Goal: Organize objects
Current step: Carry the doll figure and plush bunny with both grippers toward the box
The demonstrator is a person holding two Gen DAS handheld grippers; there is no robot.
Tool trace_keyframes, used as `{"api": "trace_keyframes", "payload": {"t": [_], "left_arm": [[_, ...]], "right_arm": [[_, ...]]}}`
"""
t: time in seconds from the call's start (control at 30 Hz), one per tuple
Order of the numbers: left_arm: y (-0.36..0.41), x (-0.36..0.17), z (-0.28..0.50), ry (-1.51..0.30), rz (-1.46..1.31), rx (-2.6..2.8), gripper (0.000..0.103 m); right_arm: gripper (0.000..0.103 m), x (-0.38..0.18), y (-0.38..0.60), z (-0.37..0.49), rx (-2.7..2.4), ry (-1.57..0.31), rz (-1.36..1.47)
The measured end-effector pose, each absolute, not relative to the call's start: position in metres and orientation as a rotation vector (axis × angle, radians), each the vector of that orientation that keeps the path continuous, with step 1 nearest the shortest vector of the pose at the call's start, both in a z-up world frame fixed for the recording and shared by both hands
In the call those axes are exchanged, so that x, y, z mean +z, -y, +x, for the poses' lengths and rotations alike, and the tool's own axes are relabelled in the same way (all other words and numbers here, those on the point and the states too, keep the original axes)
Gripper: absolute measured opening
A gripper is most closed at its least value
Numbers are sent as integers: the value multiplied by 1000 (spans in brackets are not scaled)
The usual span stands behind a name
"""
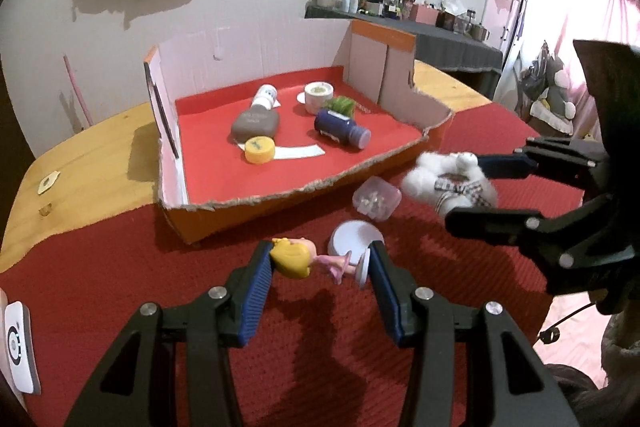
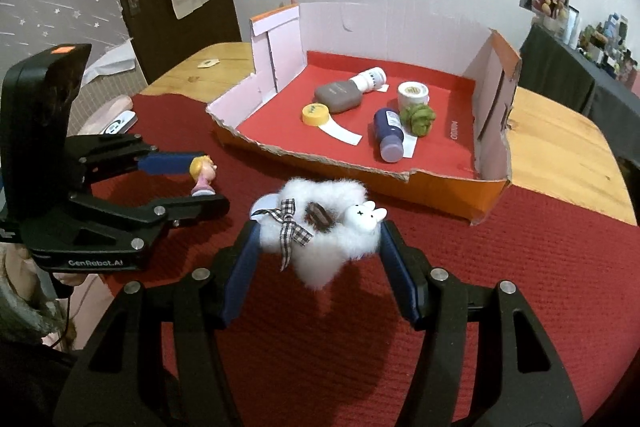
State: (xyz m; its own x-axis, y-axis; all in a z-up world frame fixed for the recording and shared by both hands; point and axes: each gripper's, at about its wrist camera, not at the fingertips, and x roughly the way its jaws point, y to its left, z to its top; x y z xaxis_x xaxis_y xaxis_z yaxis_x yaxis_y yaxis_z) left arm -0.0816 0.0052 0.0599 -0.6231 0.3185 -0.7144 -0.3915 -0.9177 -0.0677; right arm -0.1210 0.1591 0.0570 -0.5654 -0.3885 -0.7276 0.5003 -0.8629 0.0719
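In the left wrist view a blonde figurine (image 1: 294, 261) is clamped by the left gripper (image 1: 320, 267) before the cardboard tray (image 1: 280, 193) where bottles and jars are held, while in the right wrist view a white fluffy toy (image 2: 320, 239) is gripped by the right gripper (image 2: 320, 247).

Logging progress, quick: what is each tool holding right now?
Left tool: shut on the blonde doll figurine.
Right tool: shut on the white fluffy toy.
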Motion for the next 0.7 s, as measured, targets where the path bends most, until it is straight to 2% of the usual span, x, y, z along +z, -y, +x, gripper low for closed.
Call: {"api": "trace_keyframes", "payload": {"t": [0.7], "left_arm": [[-9,82,-125,-60,-1081,2550,50]], "right_arm": [[58,80,-162,-147,-2364,-96,1040]]}}
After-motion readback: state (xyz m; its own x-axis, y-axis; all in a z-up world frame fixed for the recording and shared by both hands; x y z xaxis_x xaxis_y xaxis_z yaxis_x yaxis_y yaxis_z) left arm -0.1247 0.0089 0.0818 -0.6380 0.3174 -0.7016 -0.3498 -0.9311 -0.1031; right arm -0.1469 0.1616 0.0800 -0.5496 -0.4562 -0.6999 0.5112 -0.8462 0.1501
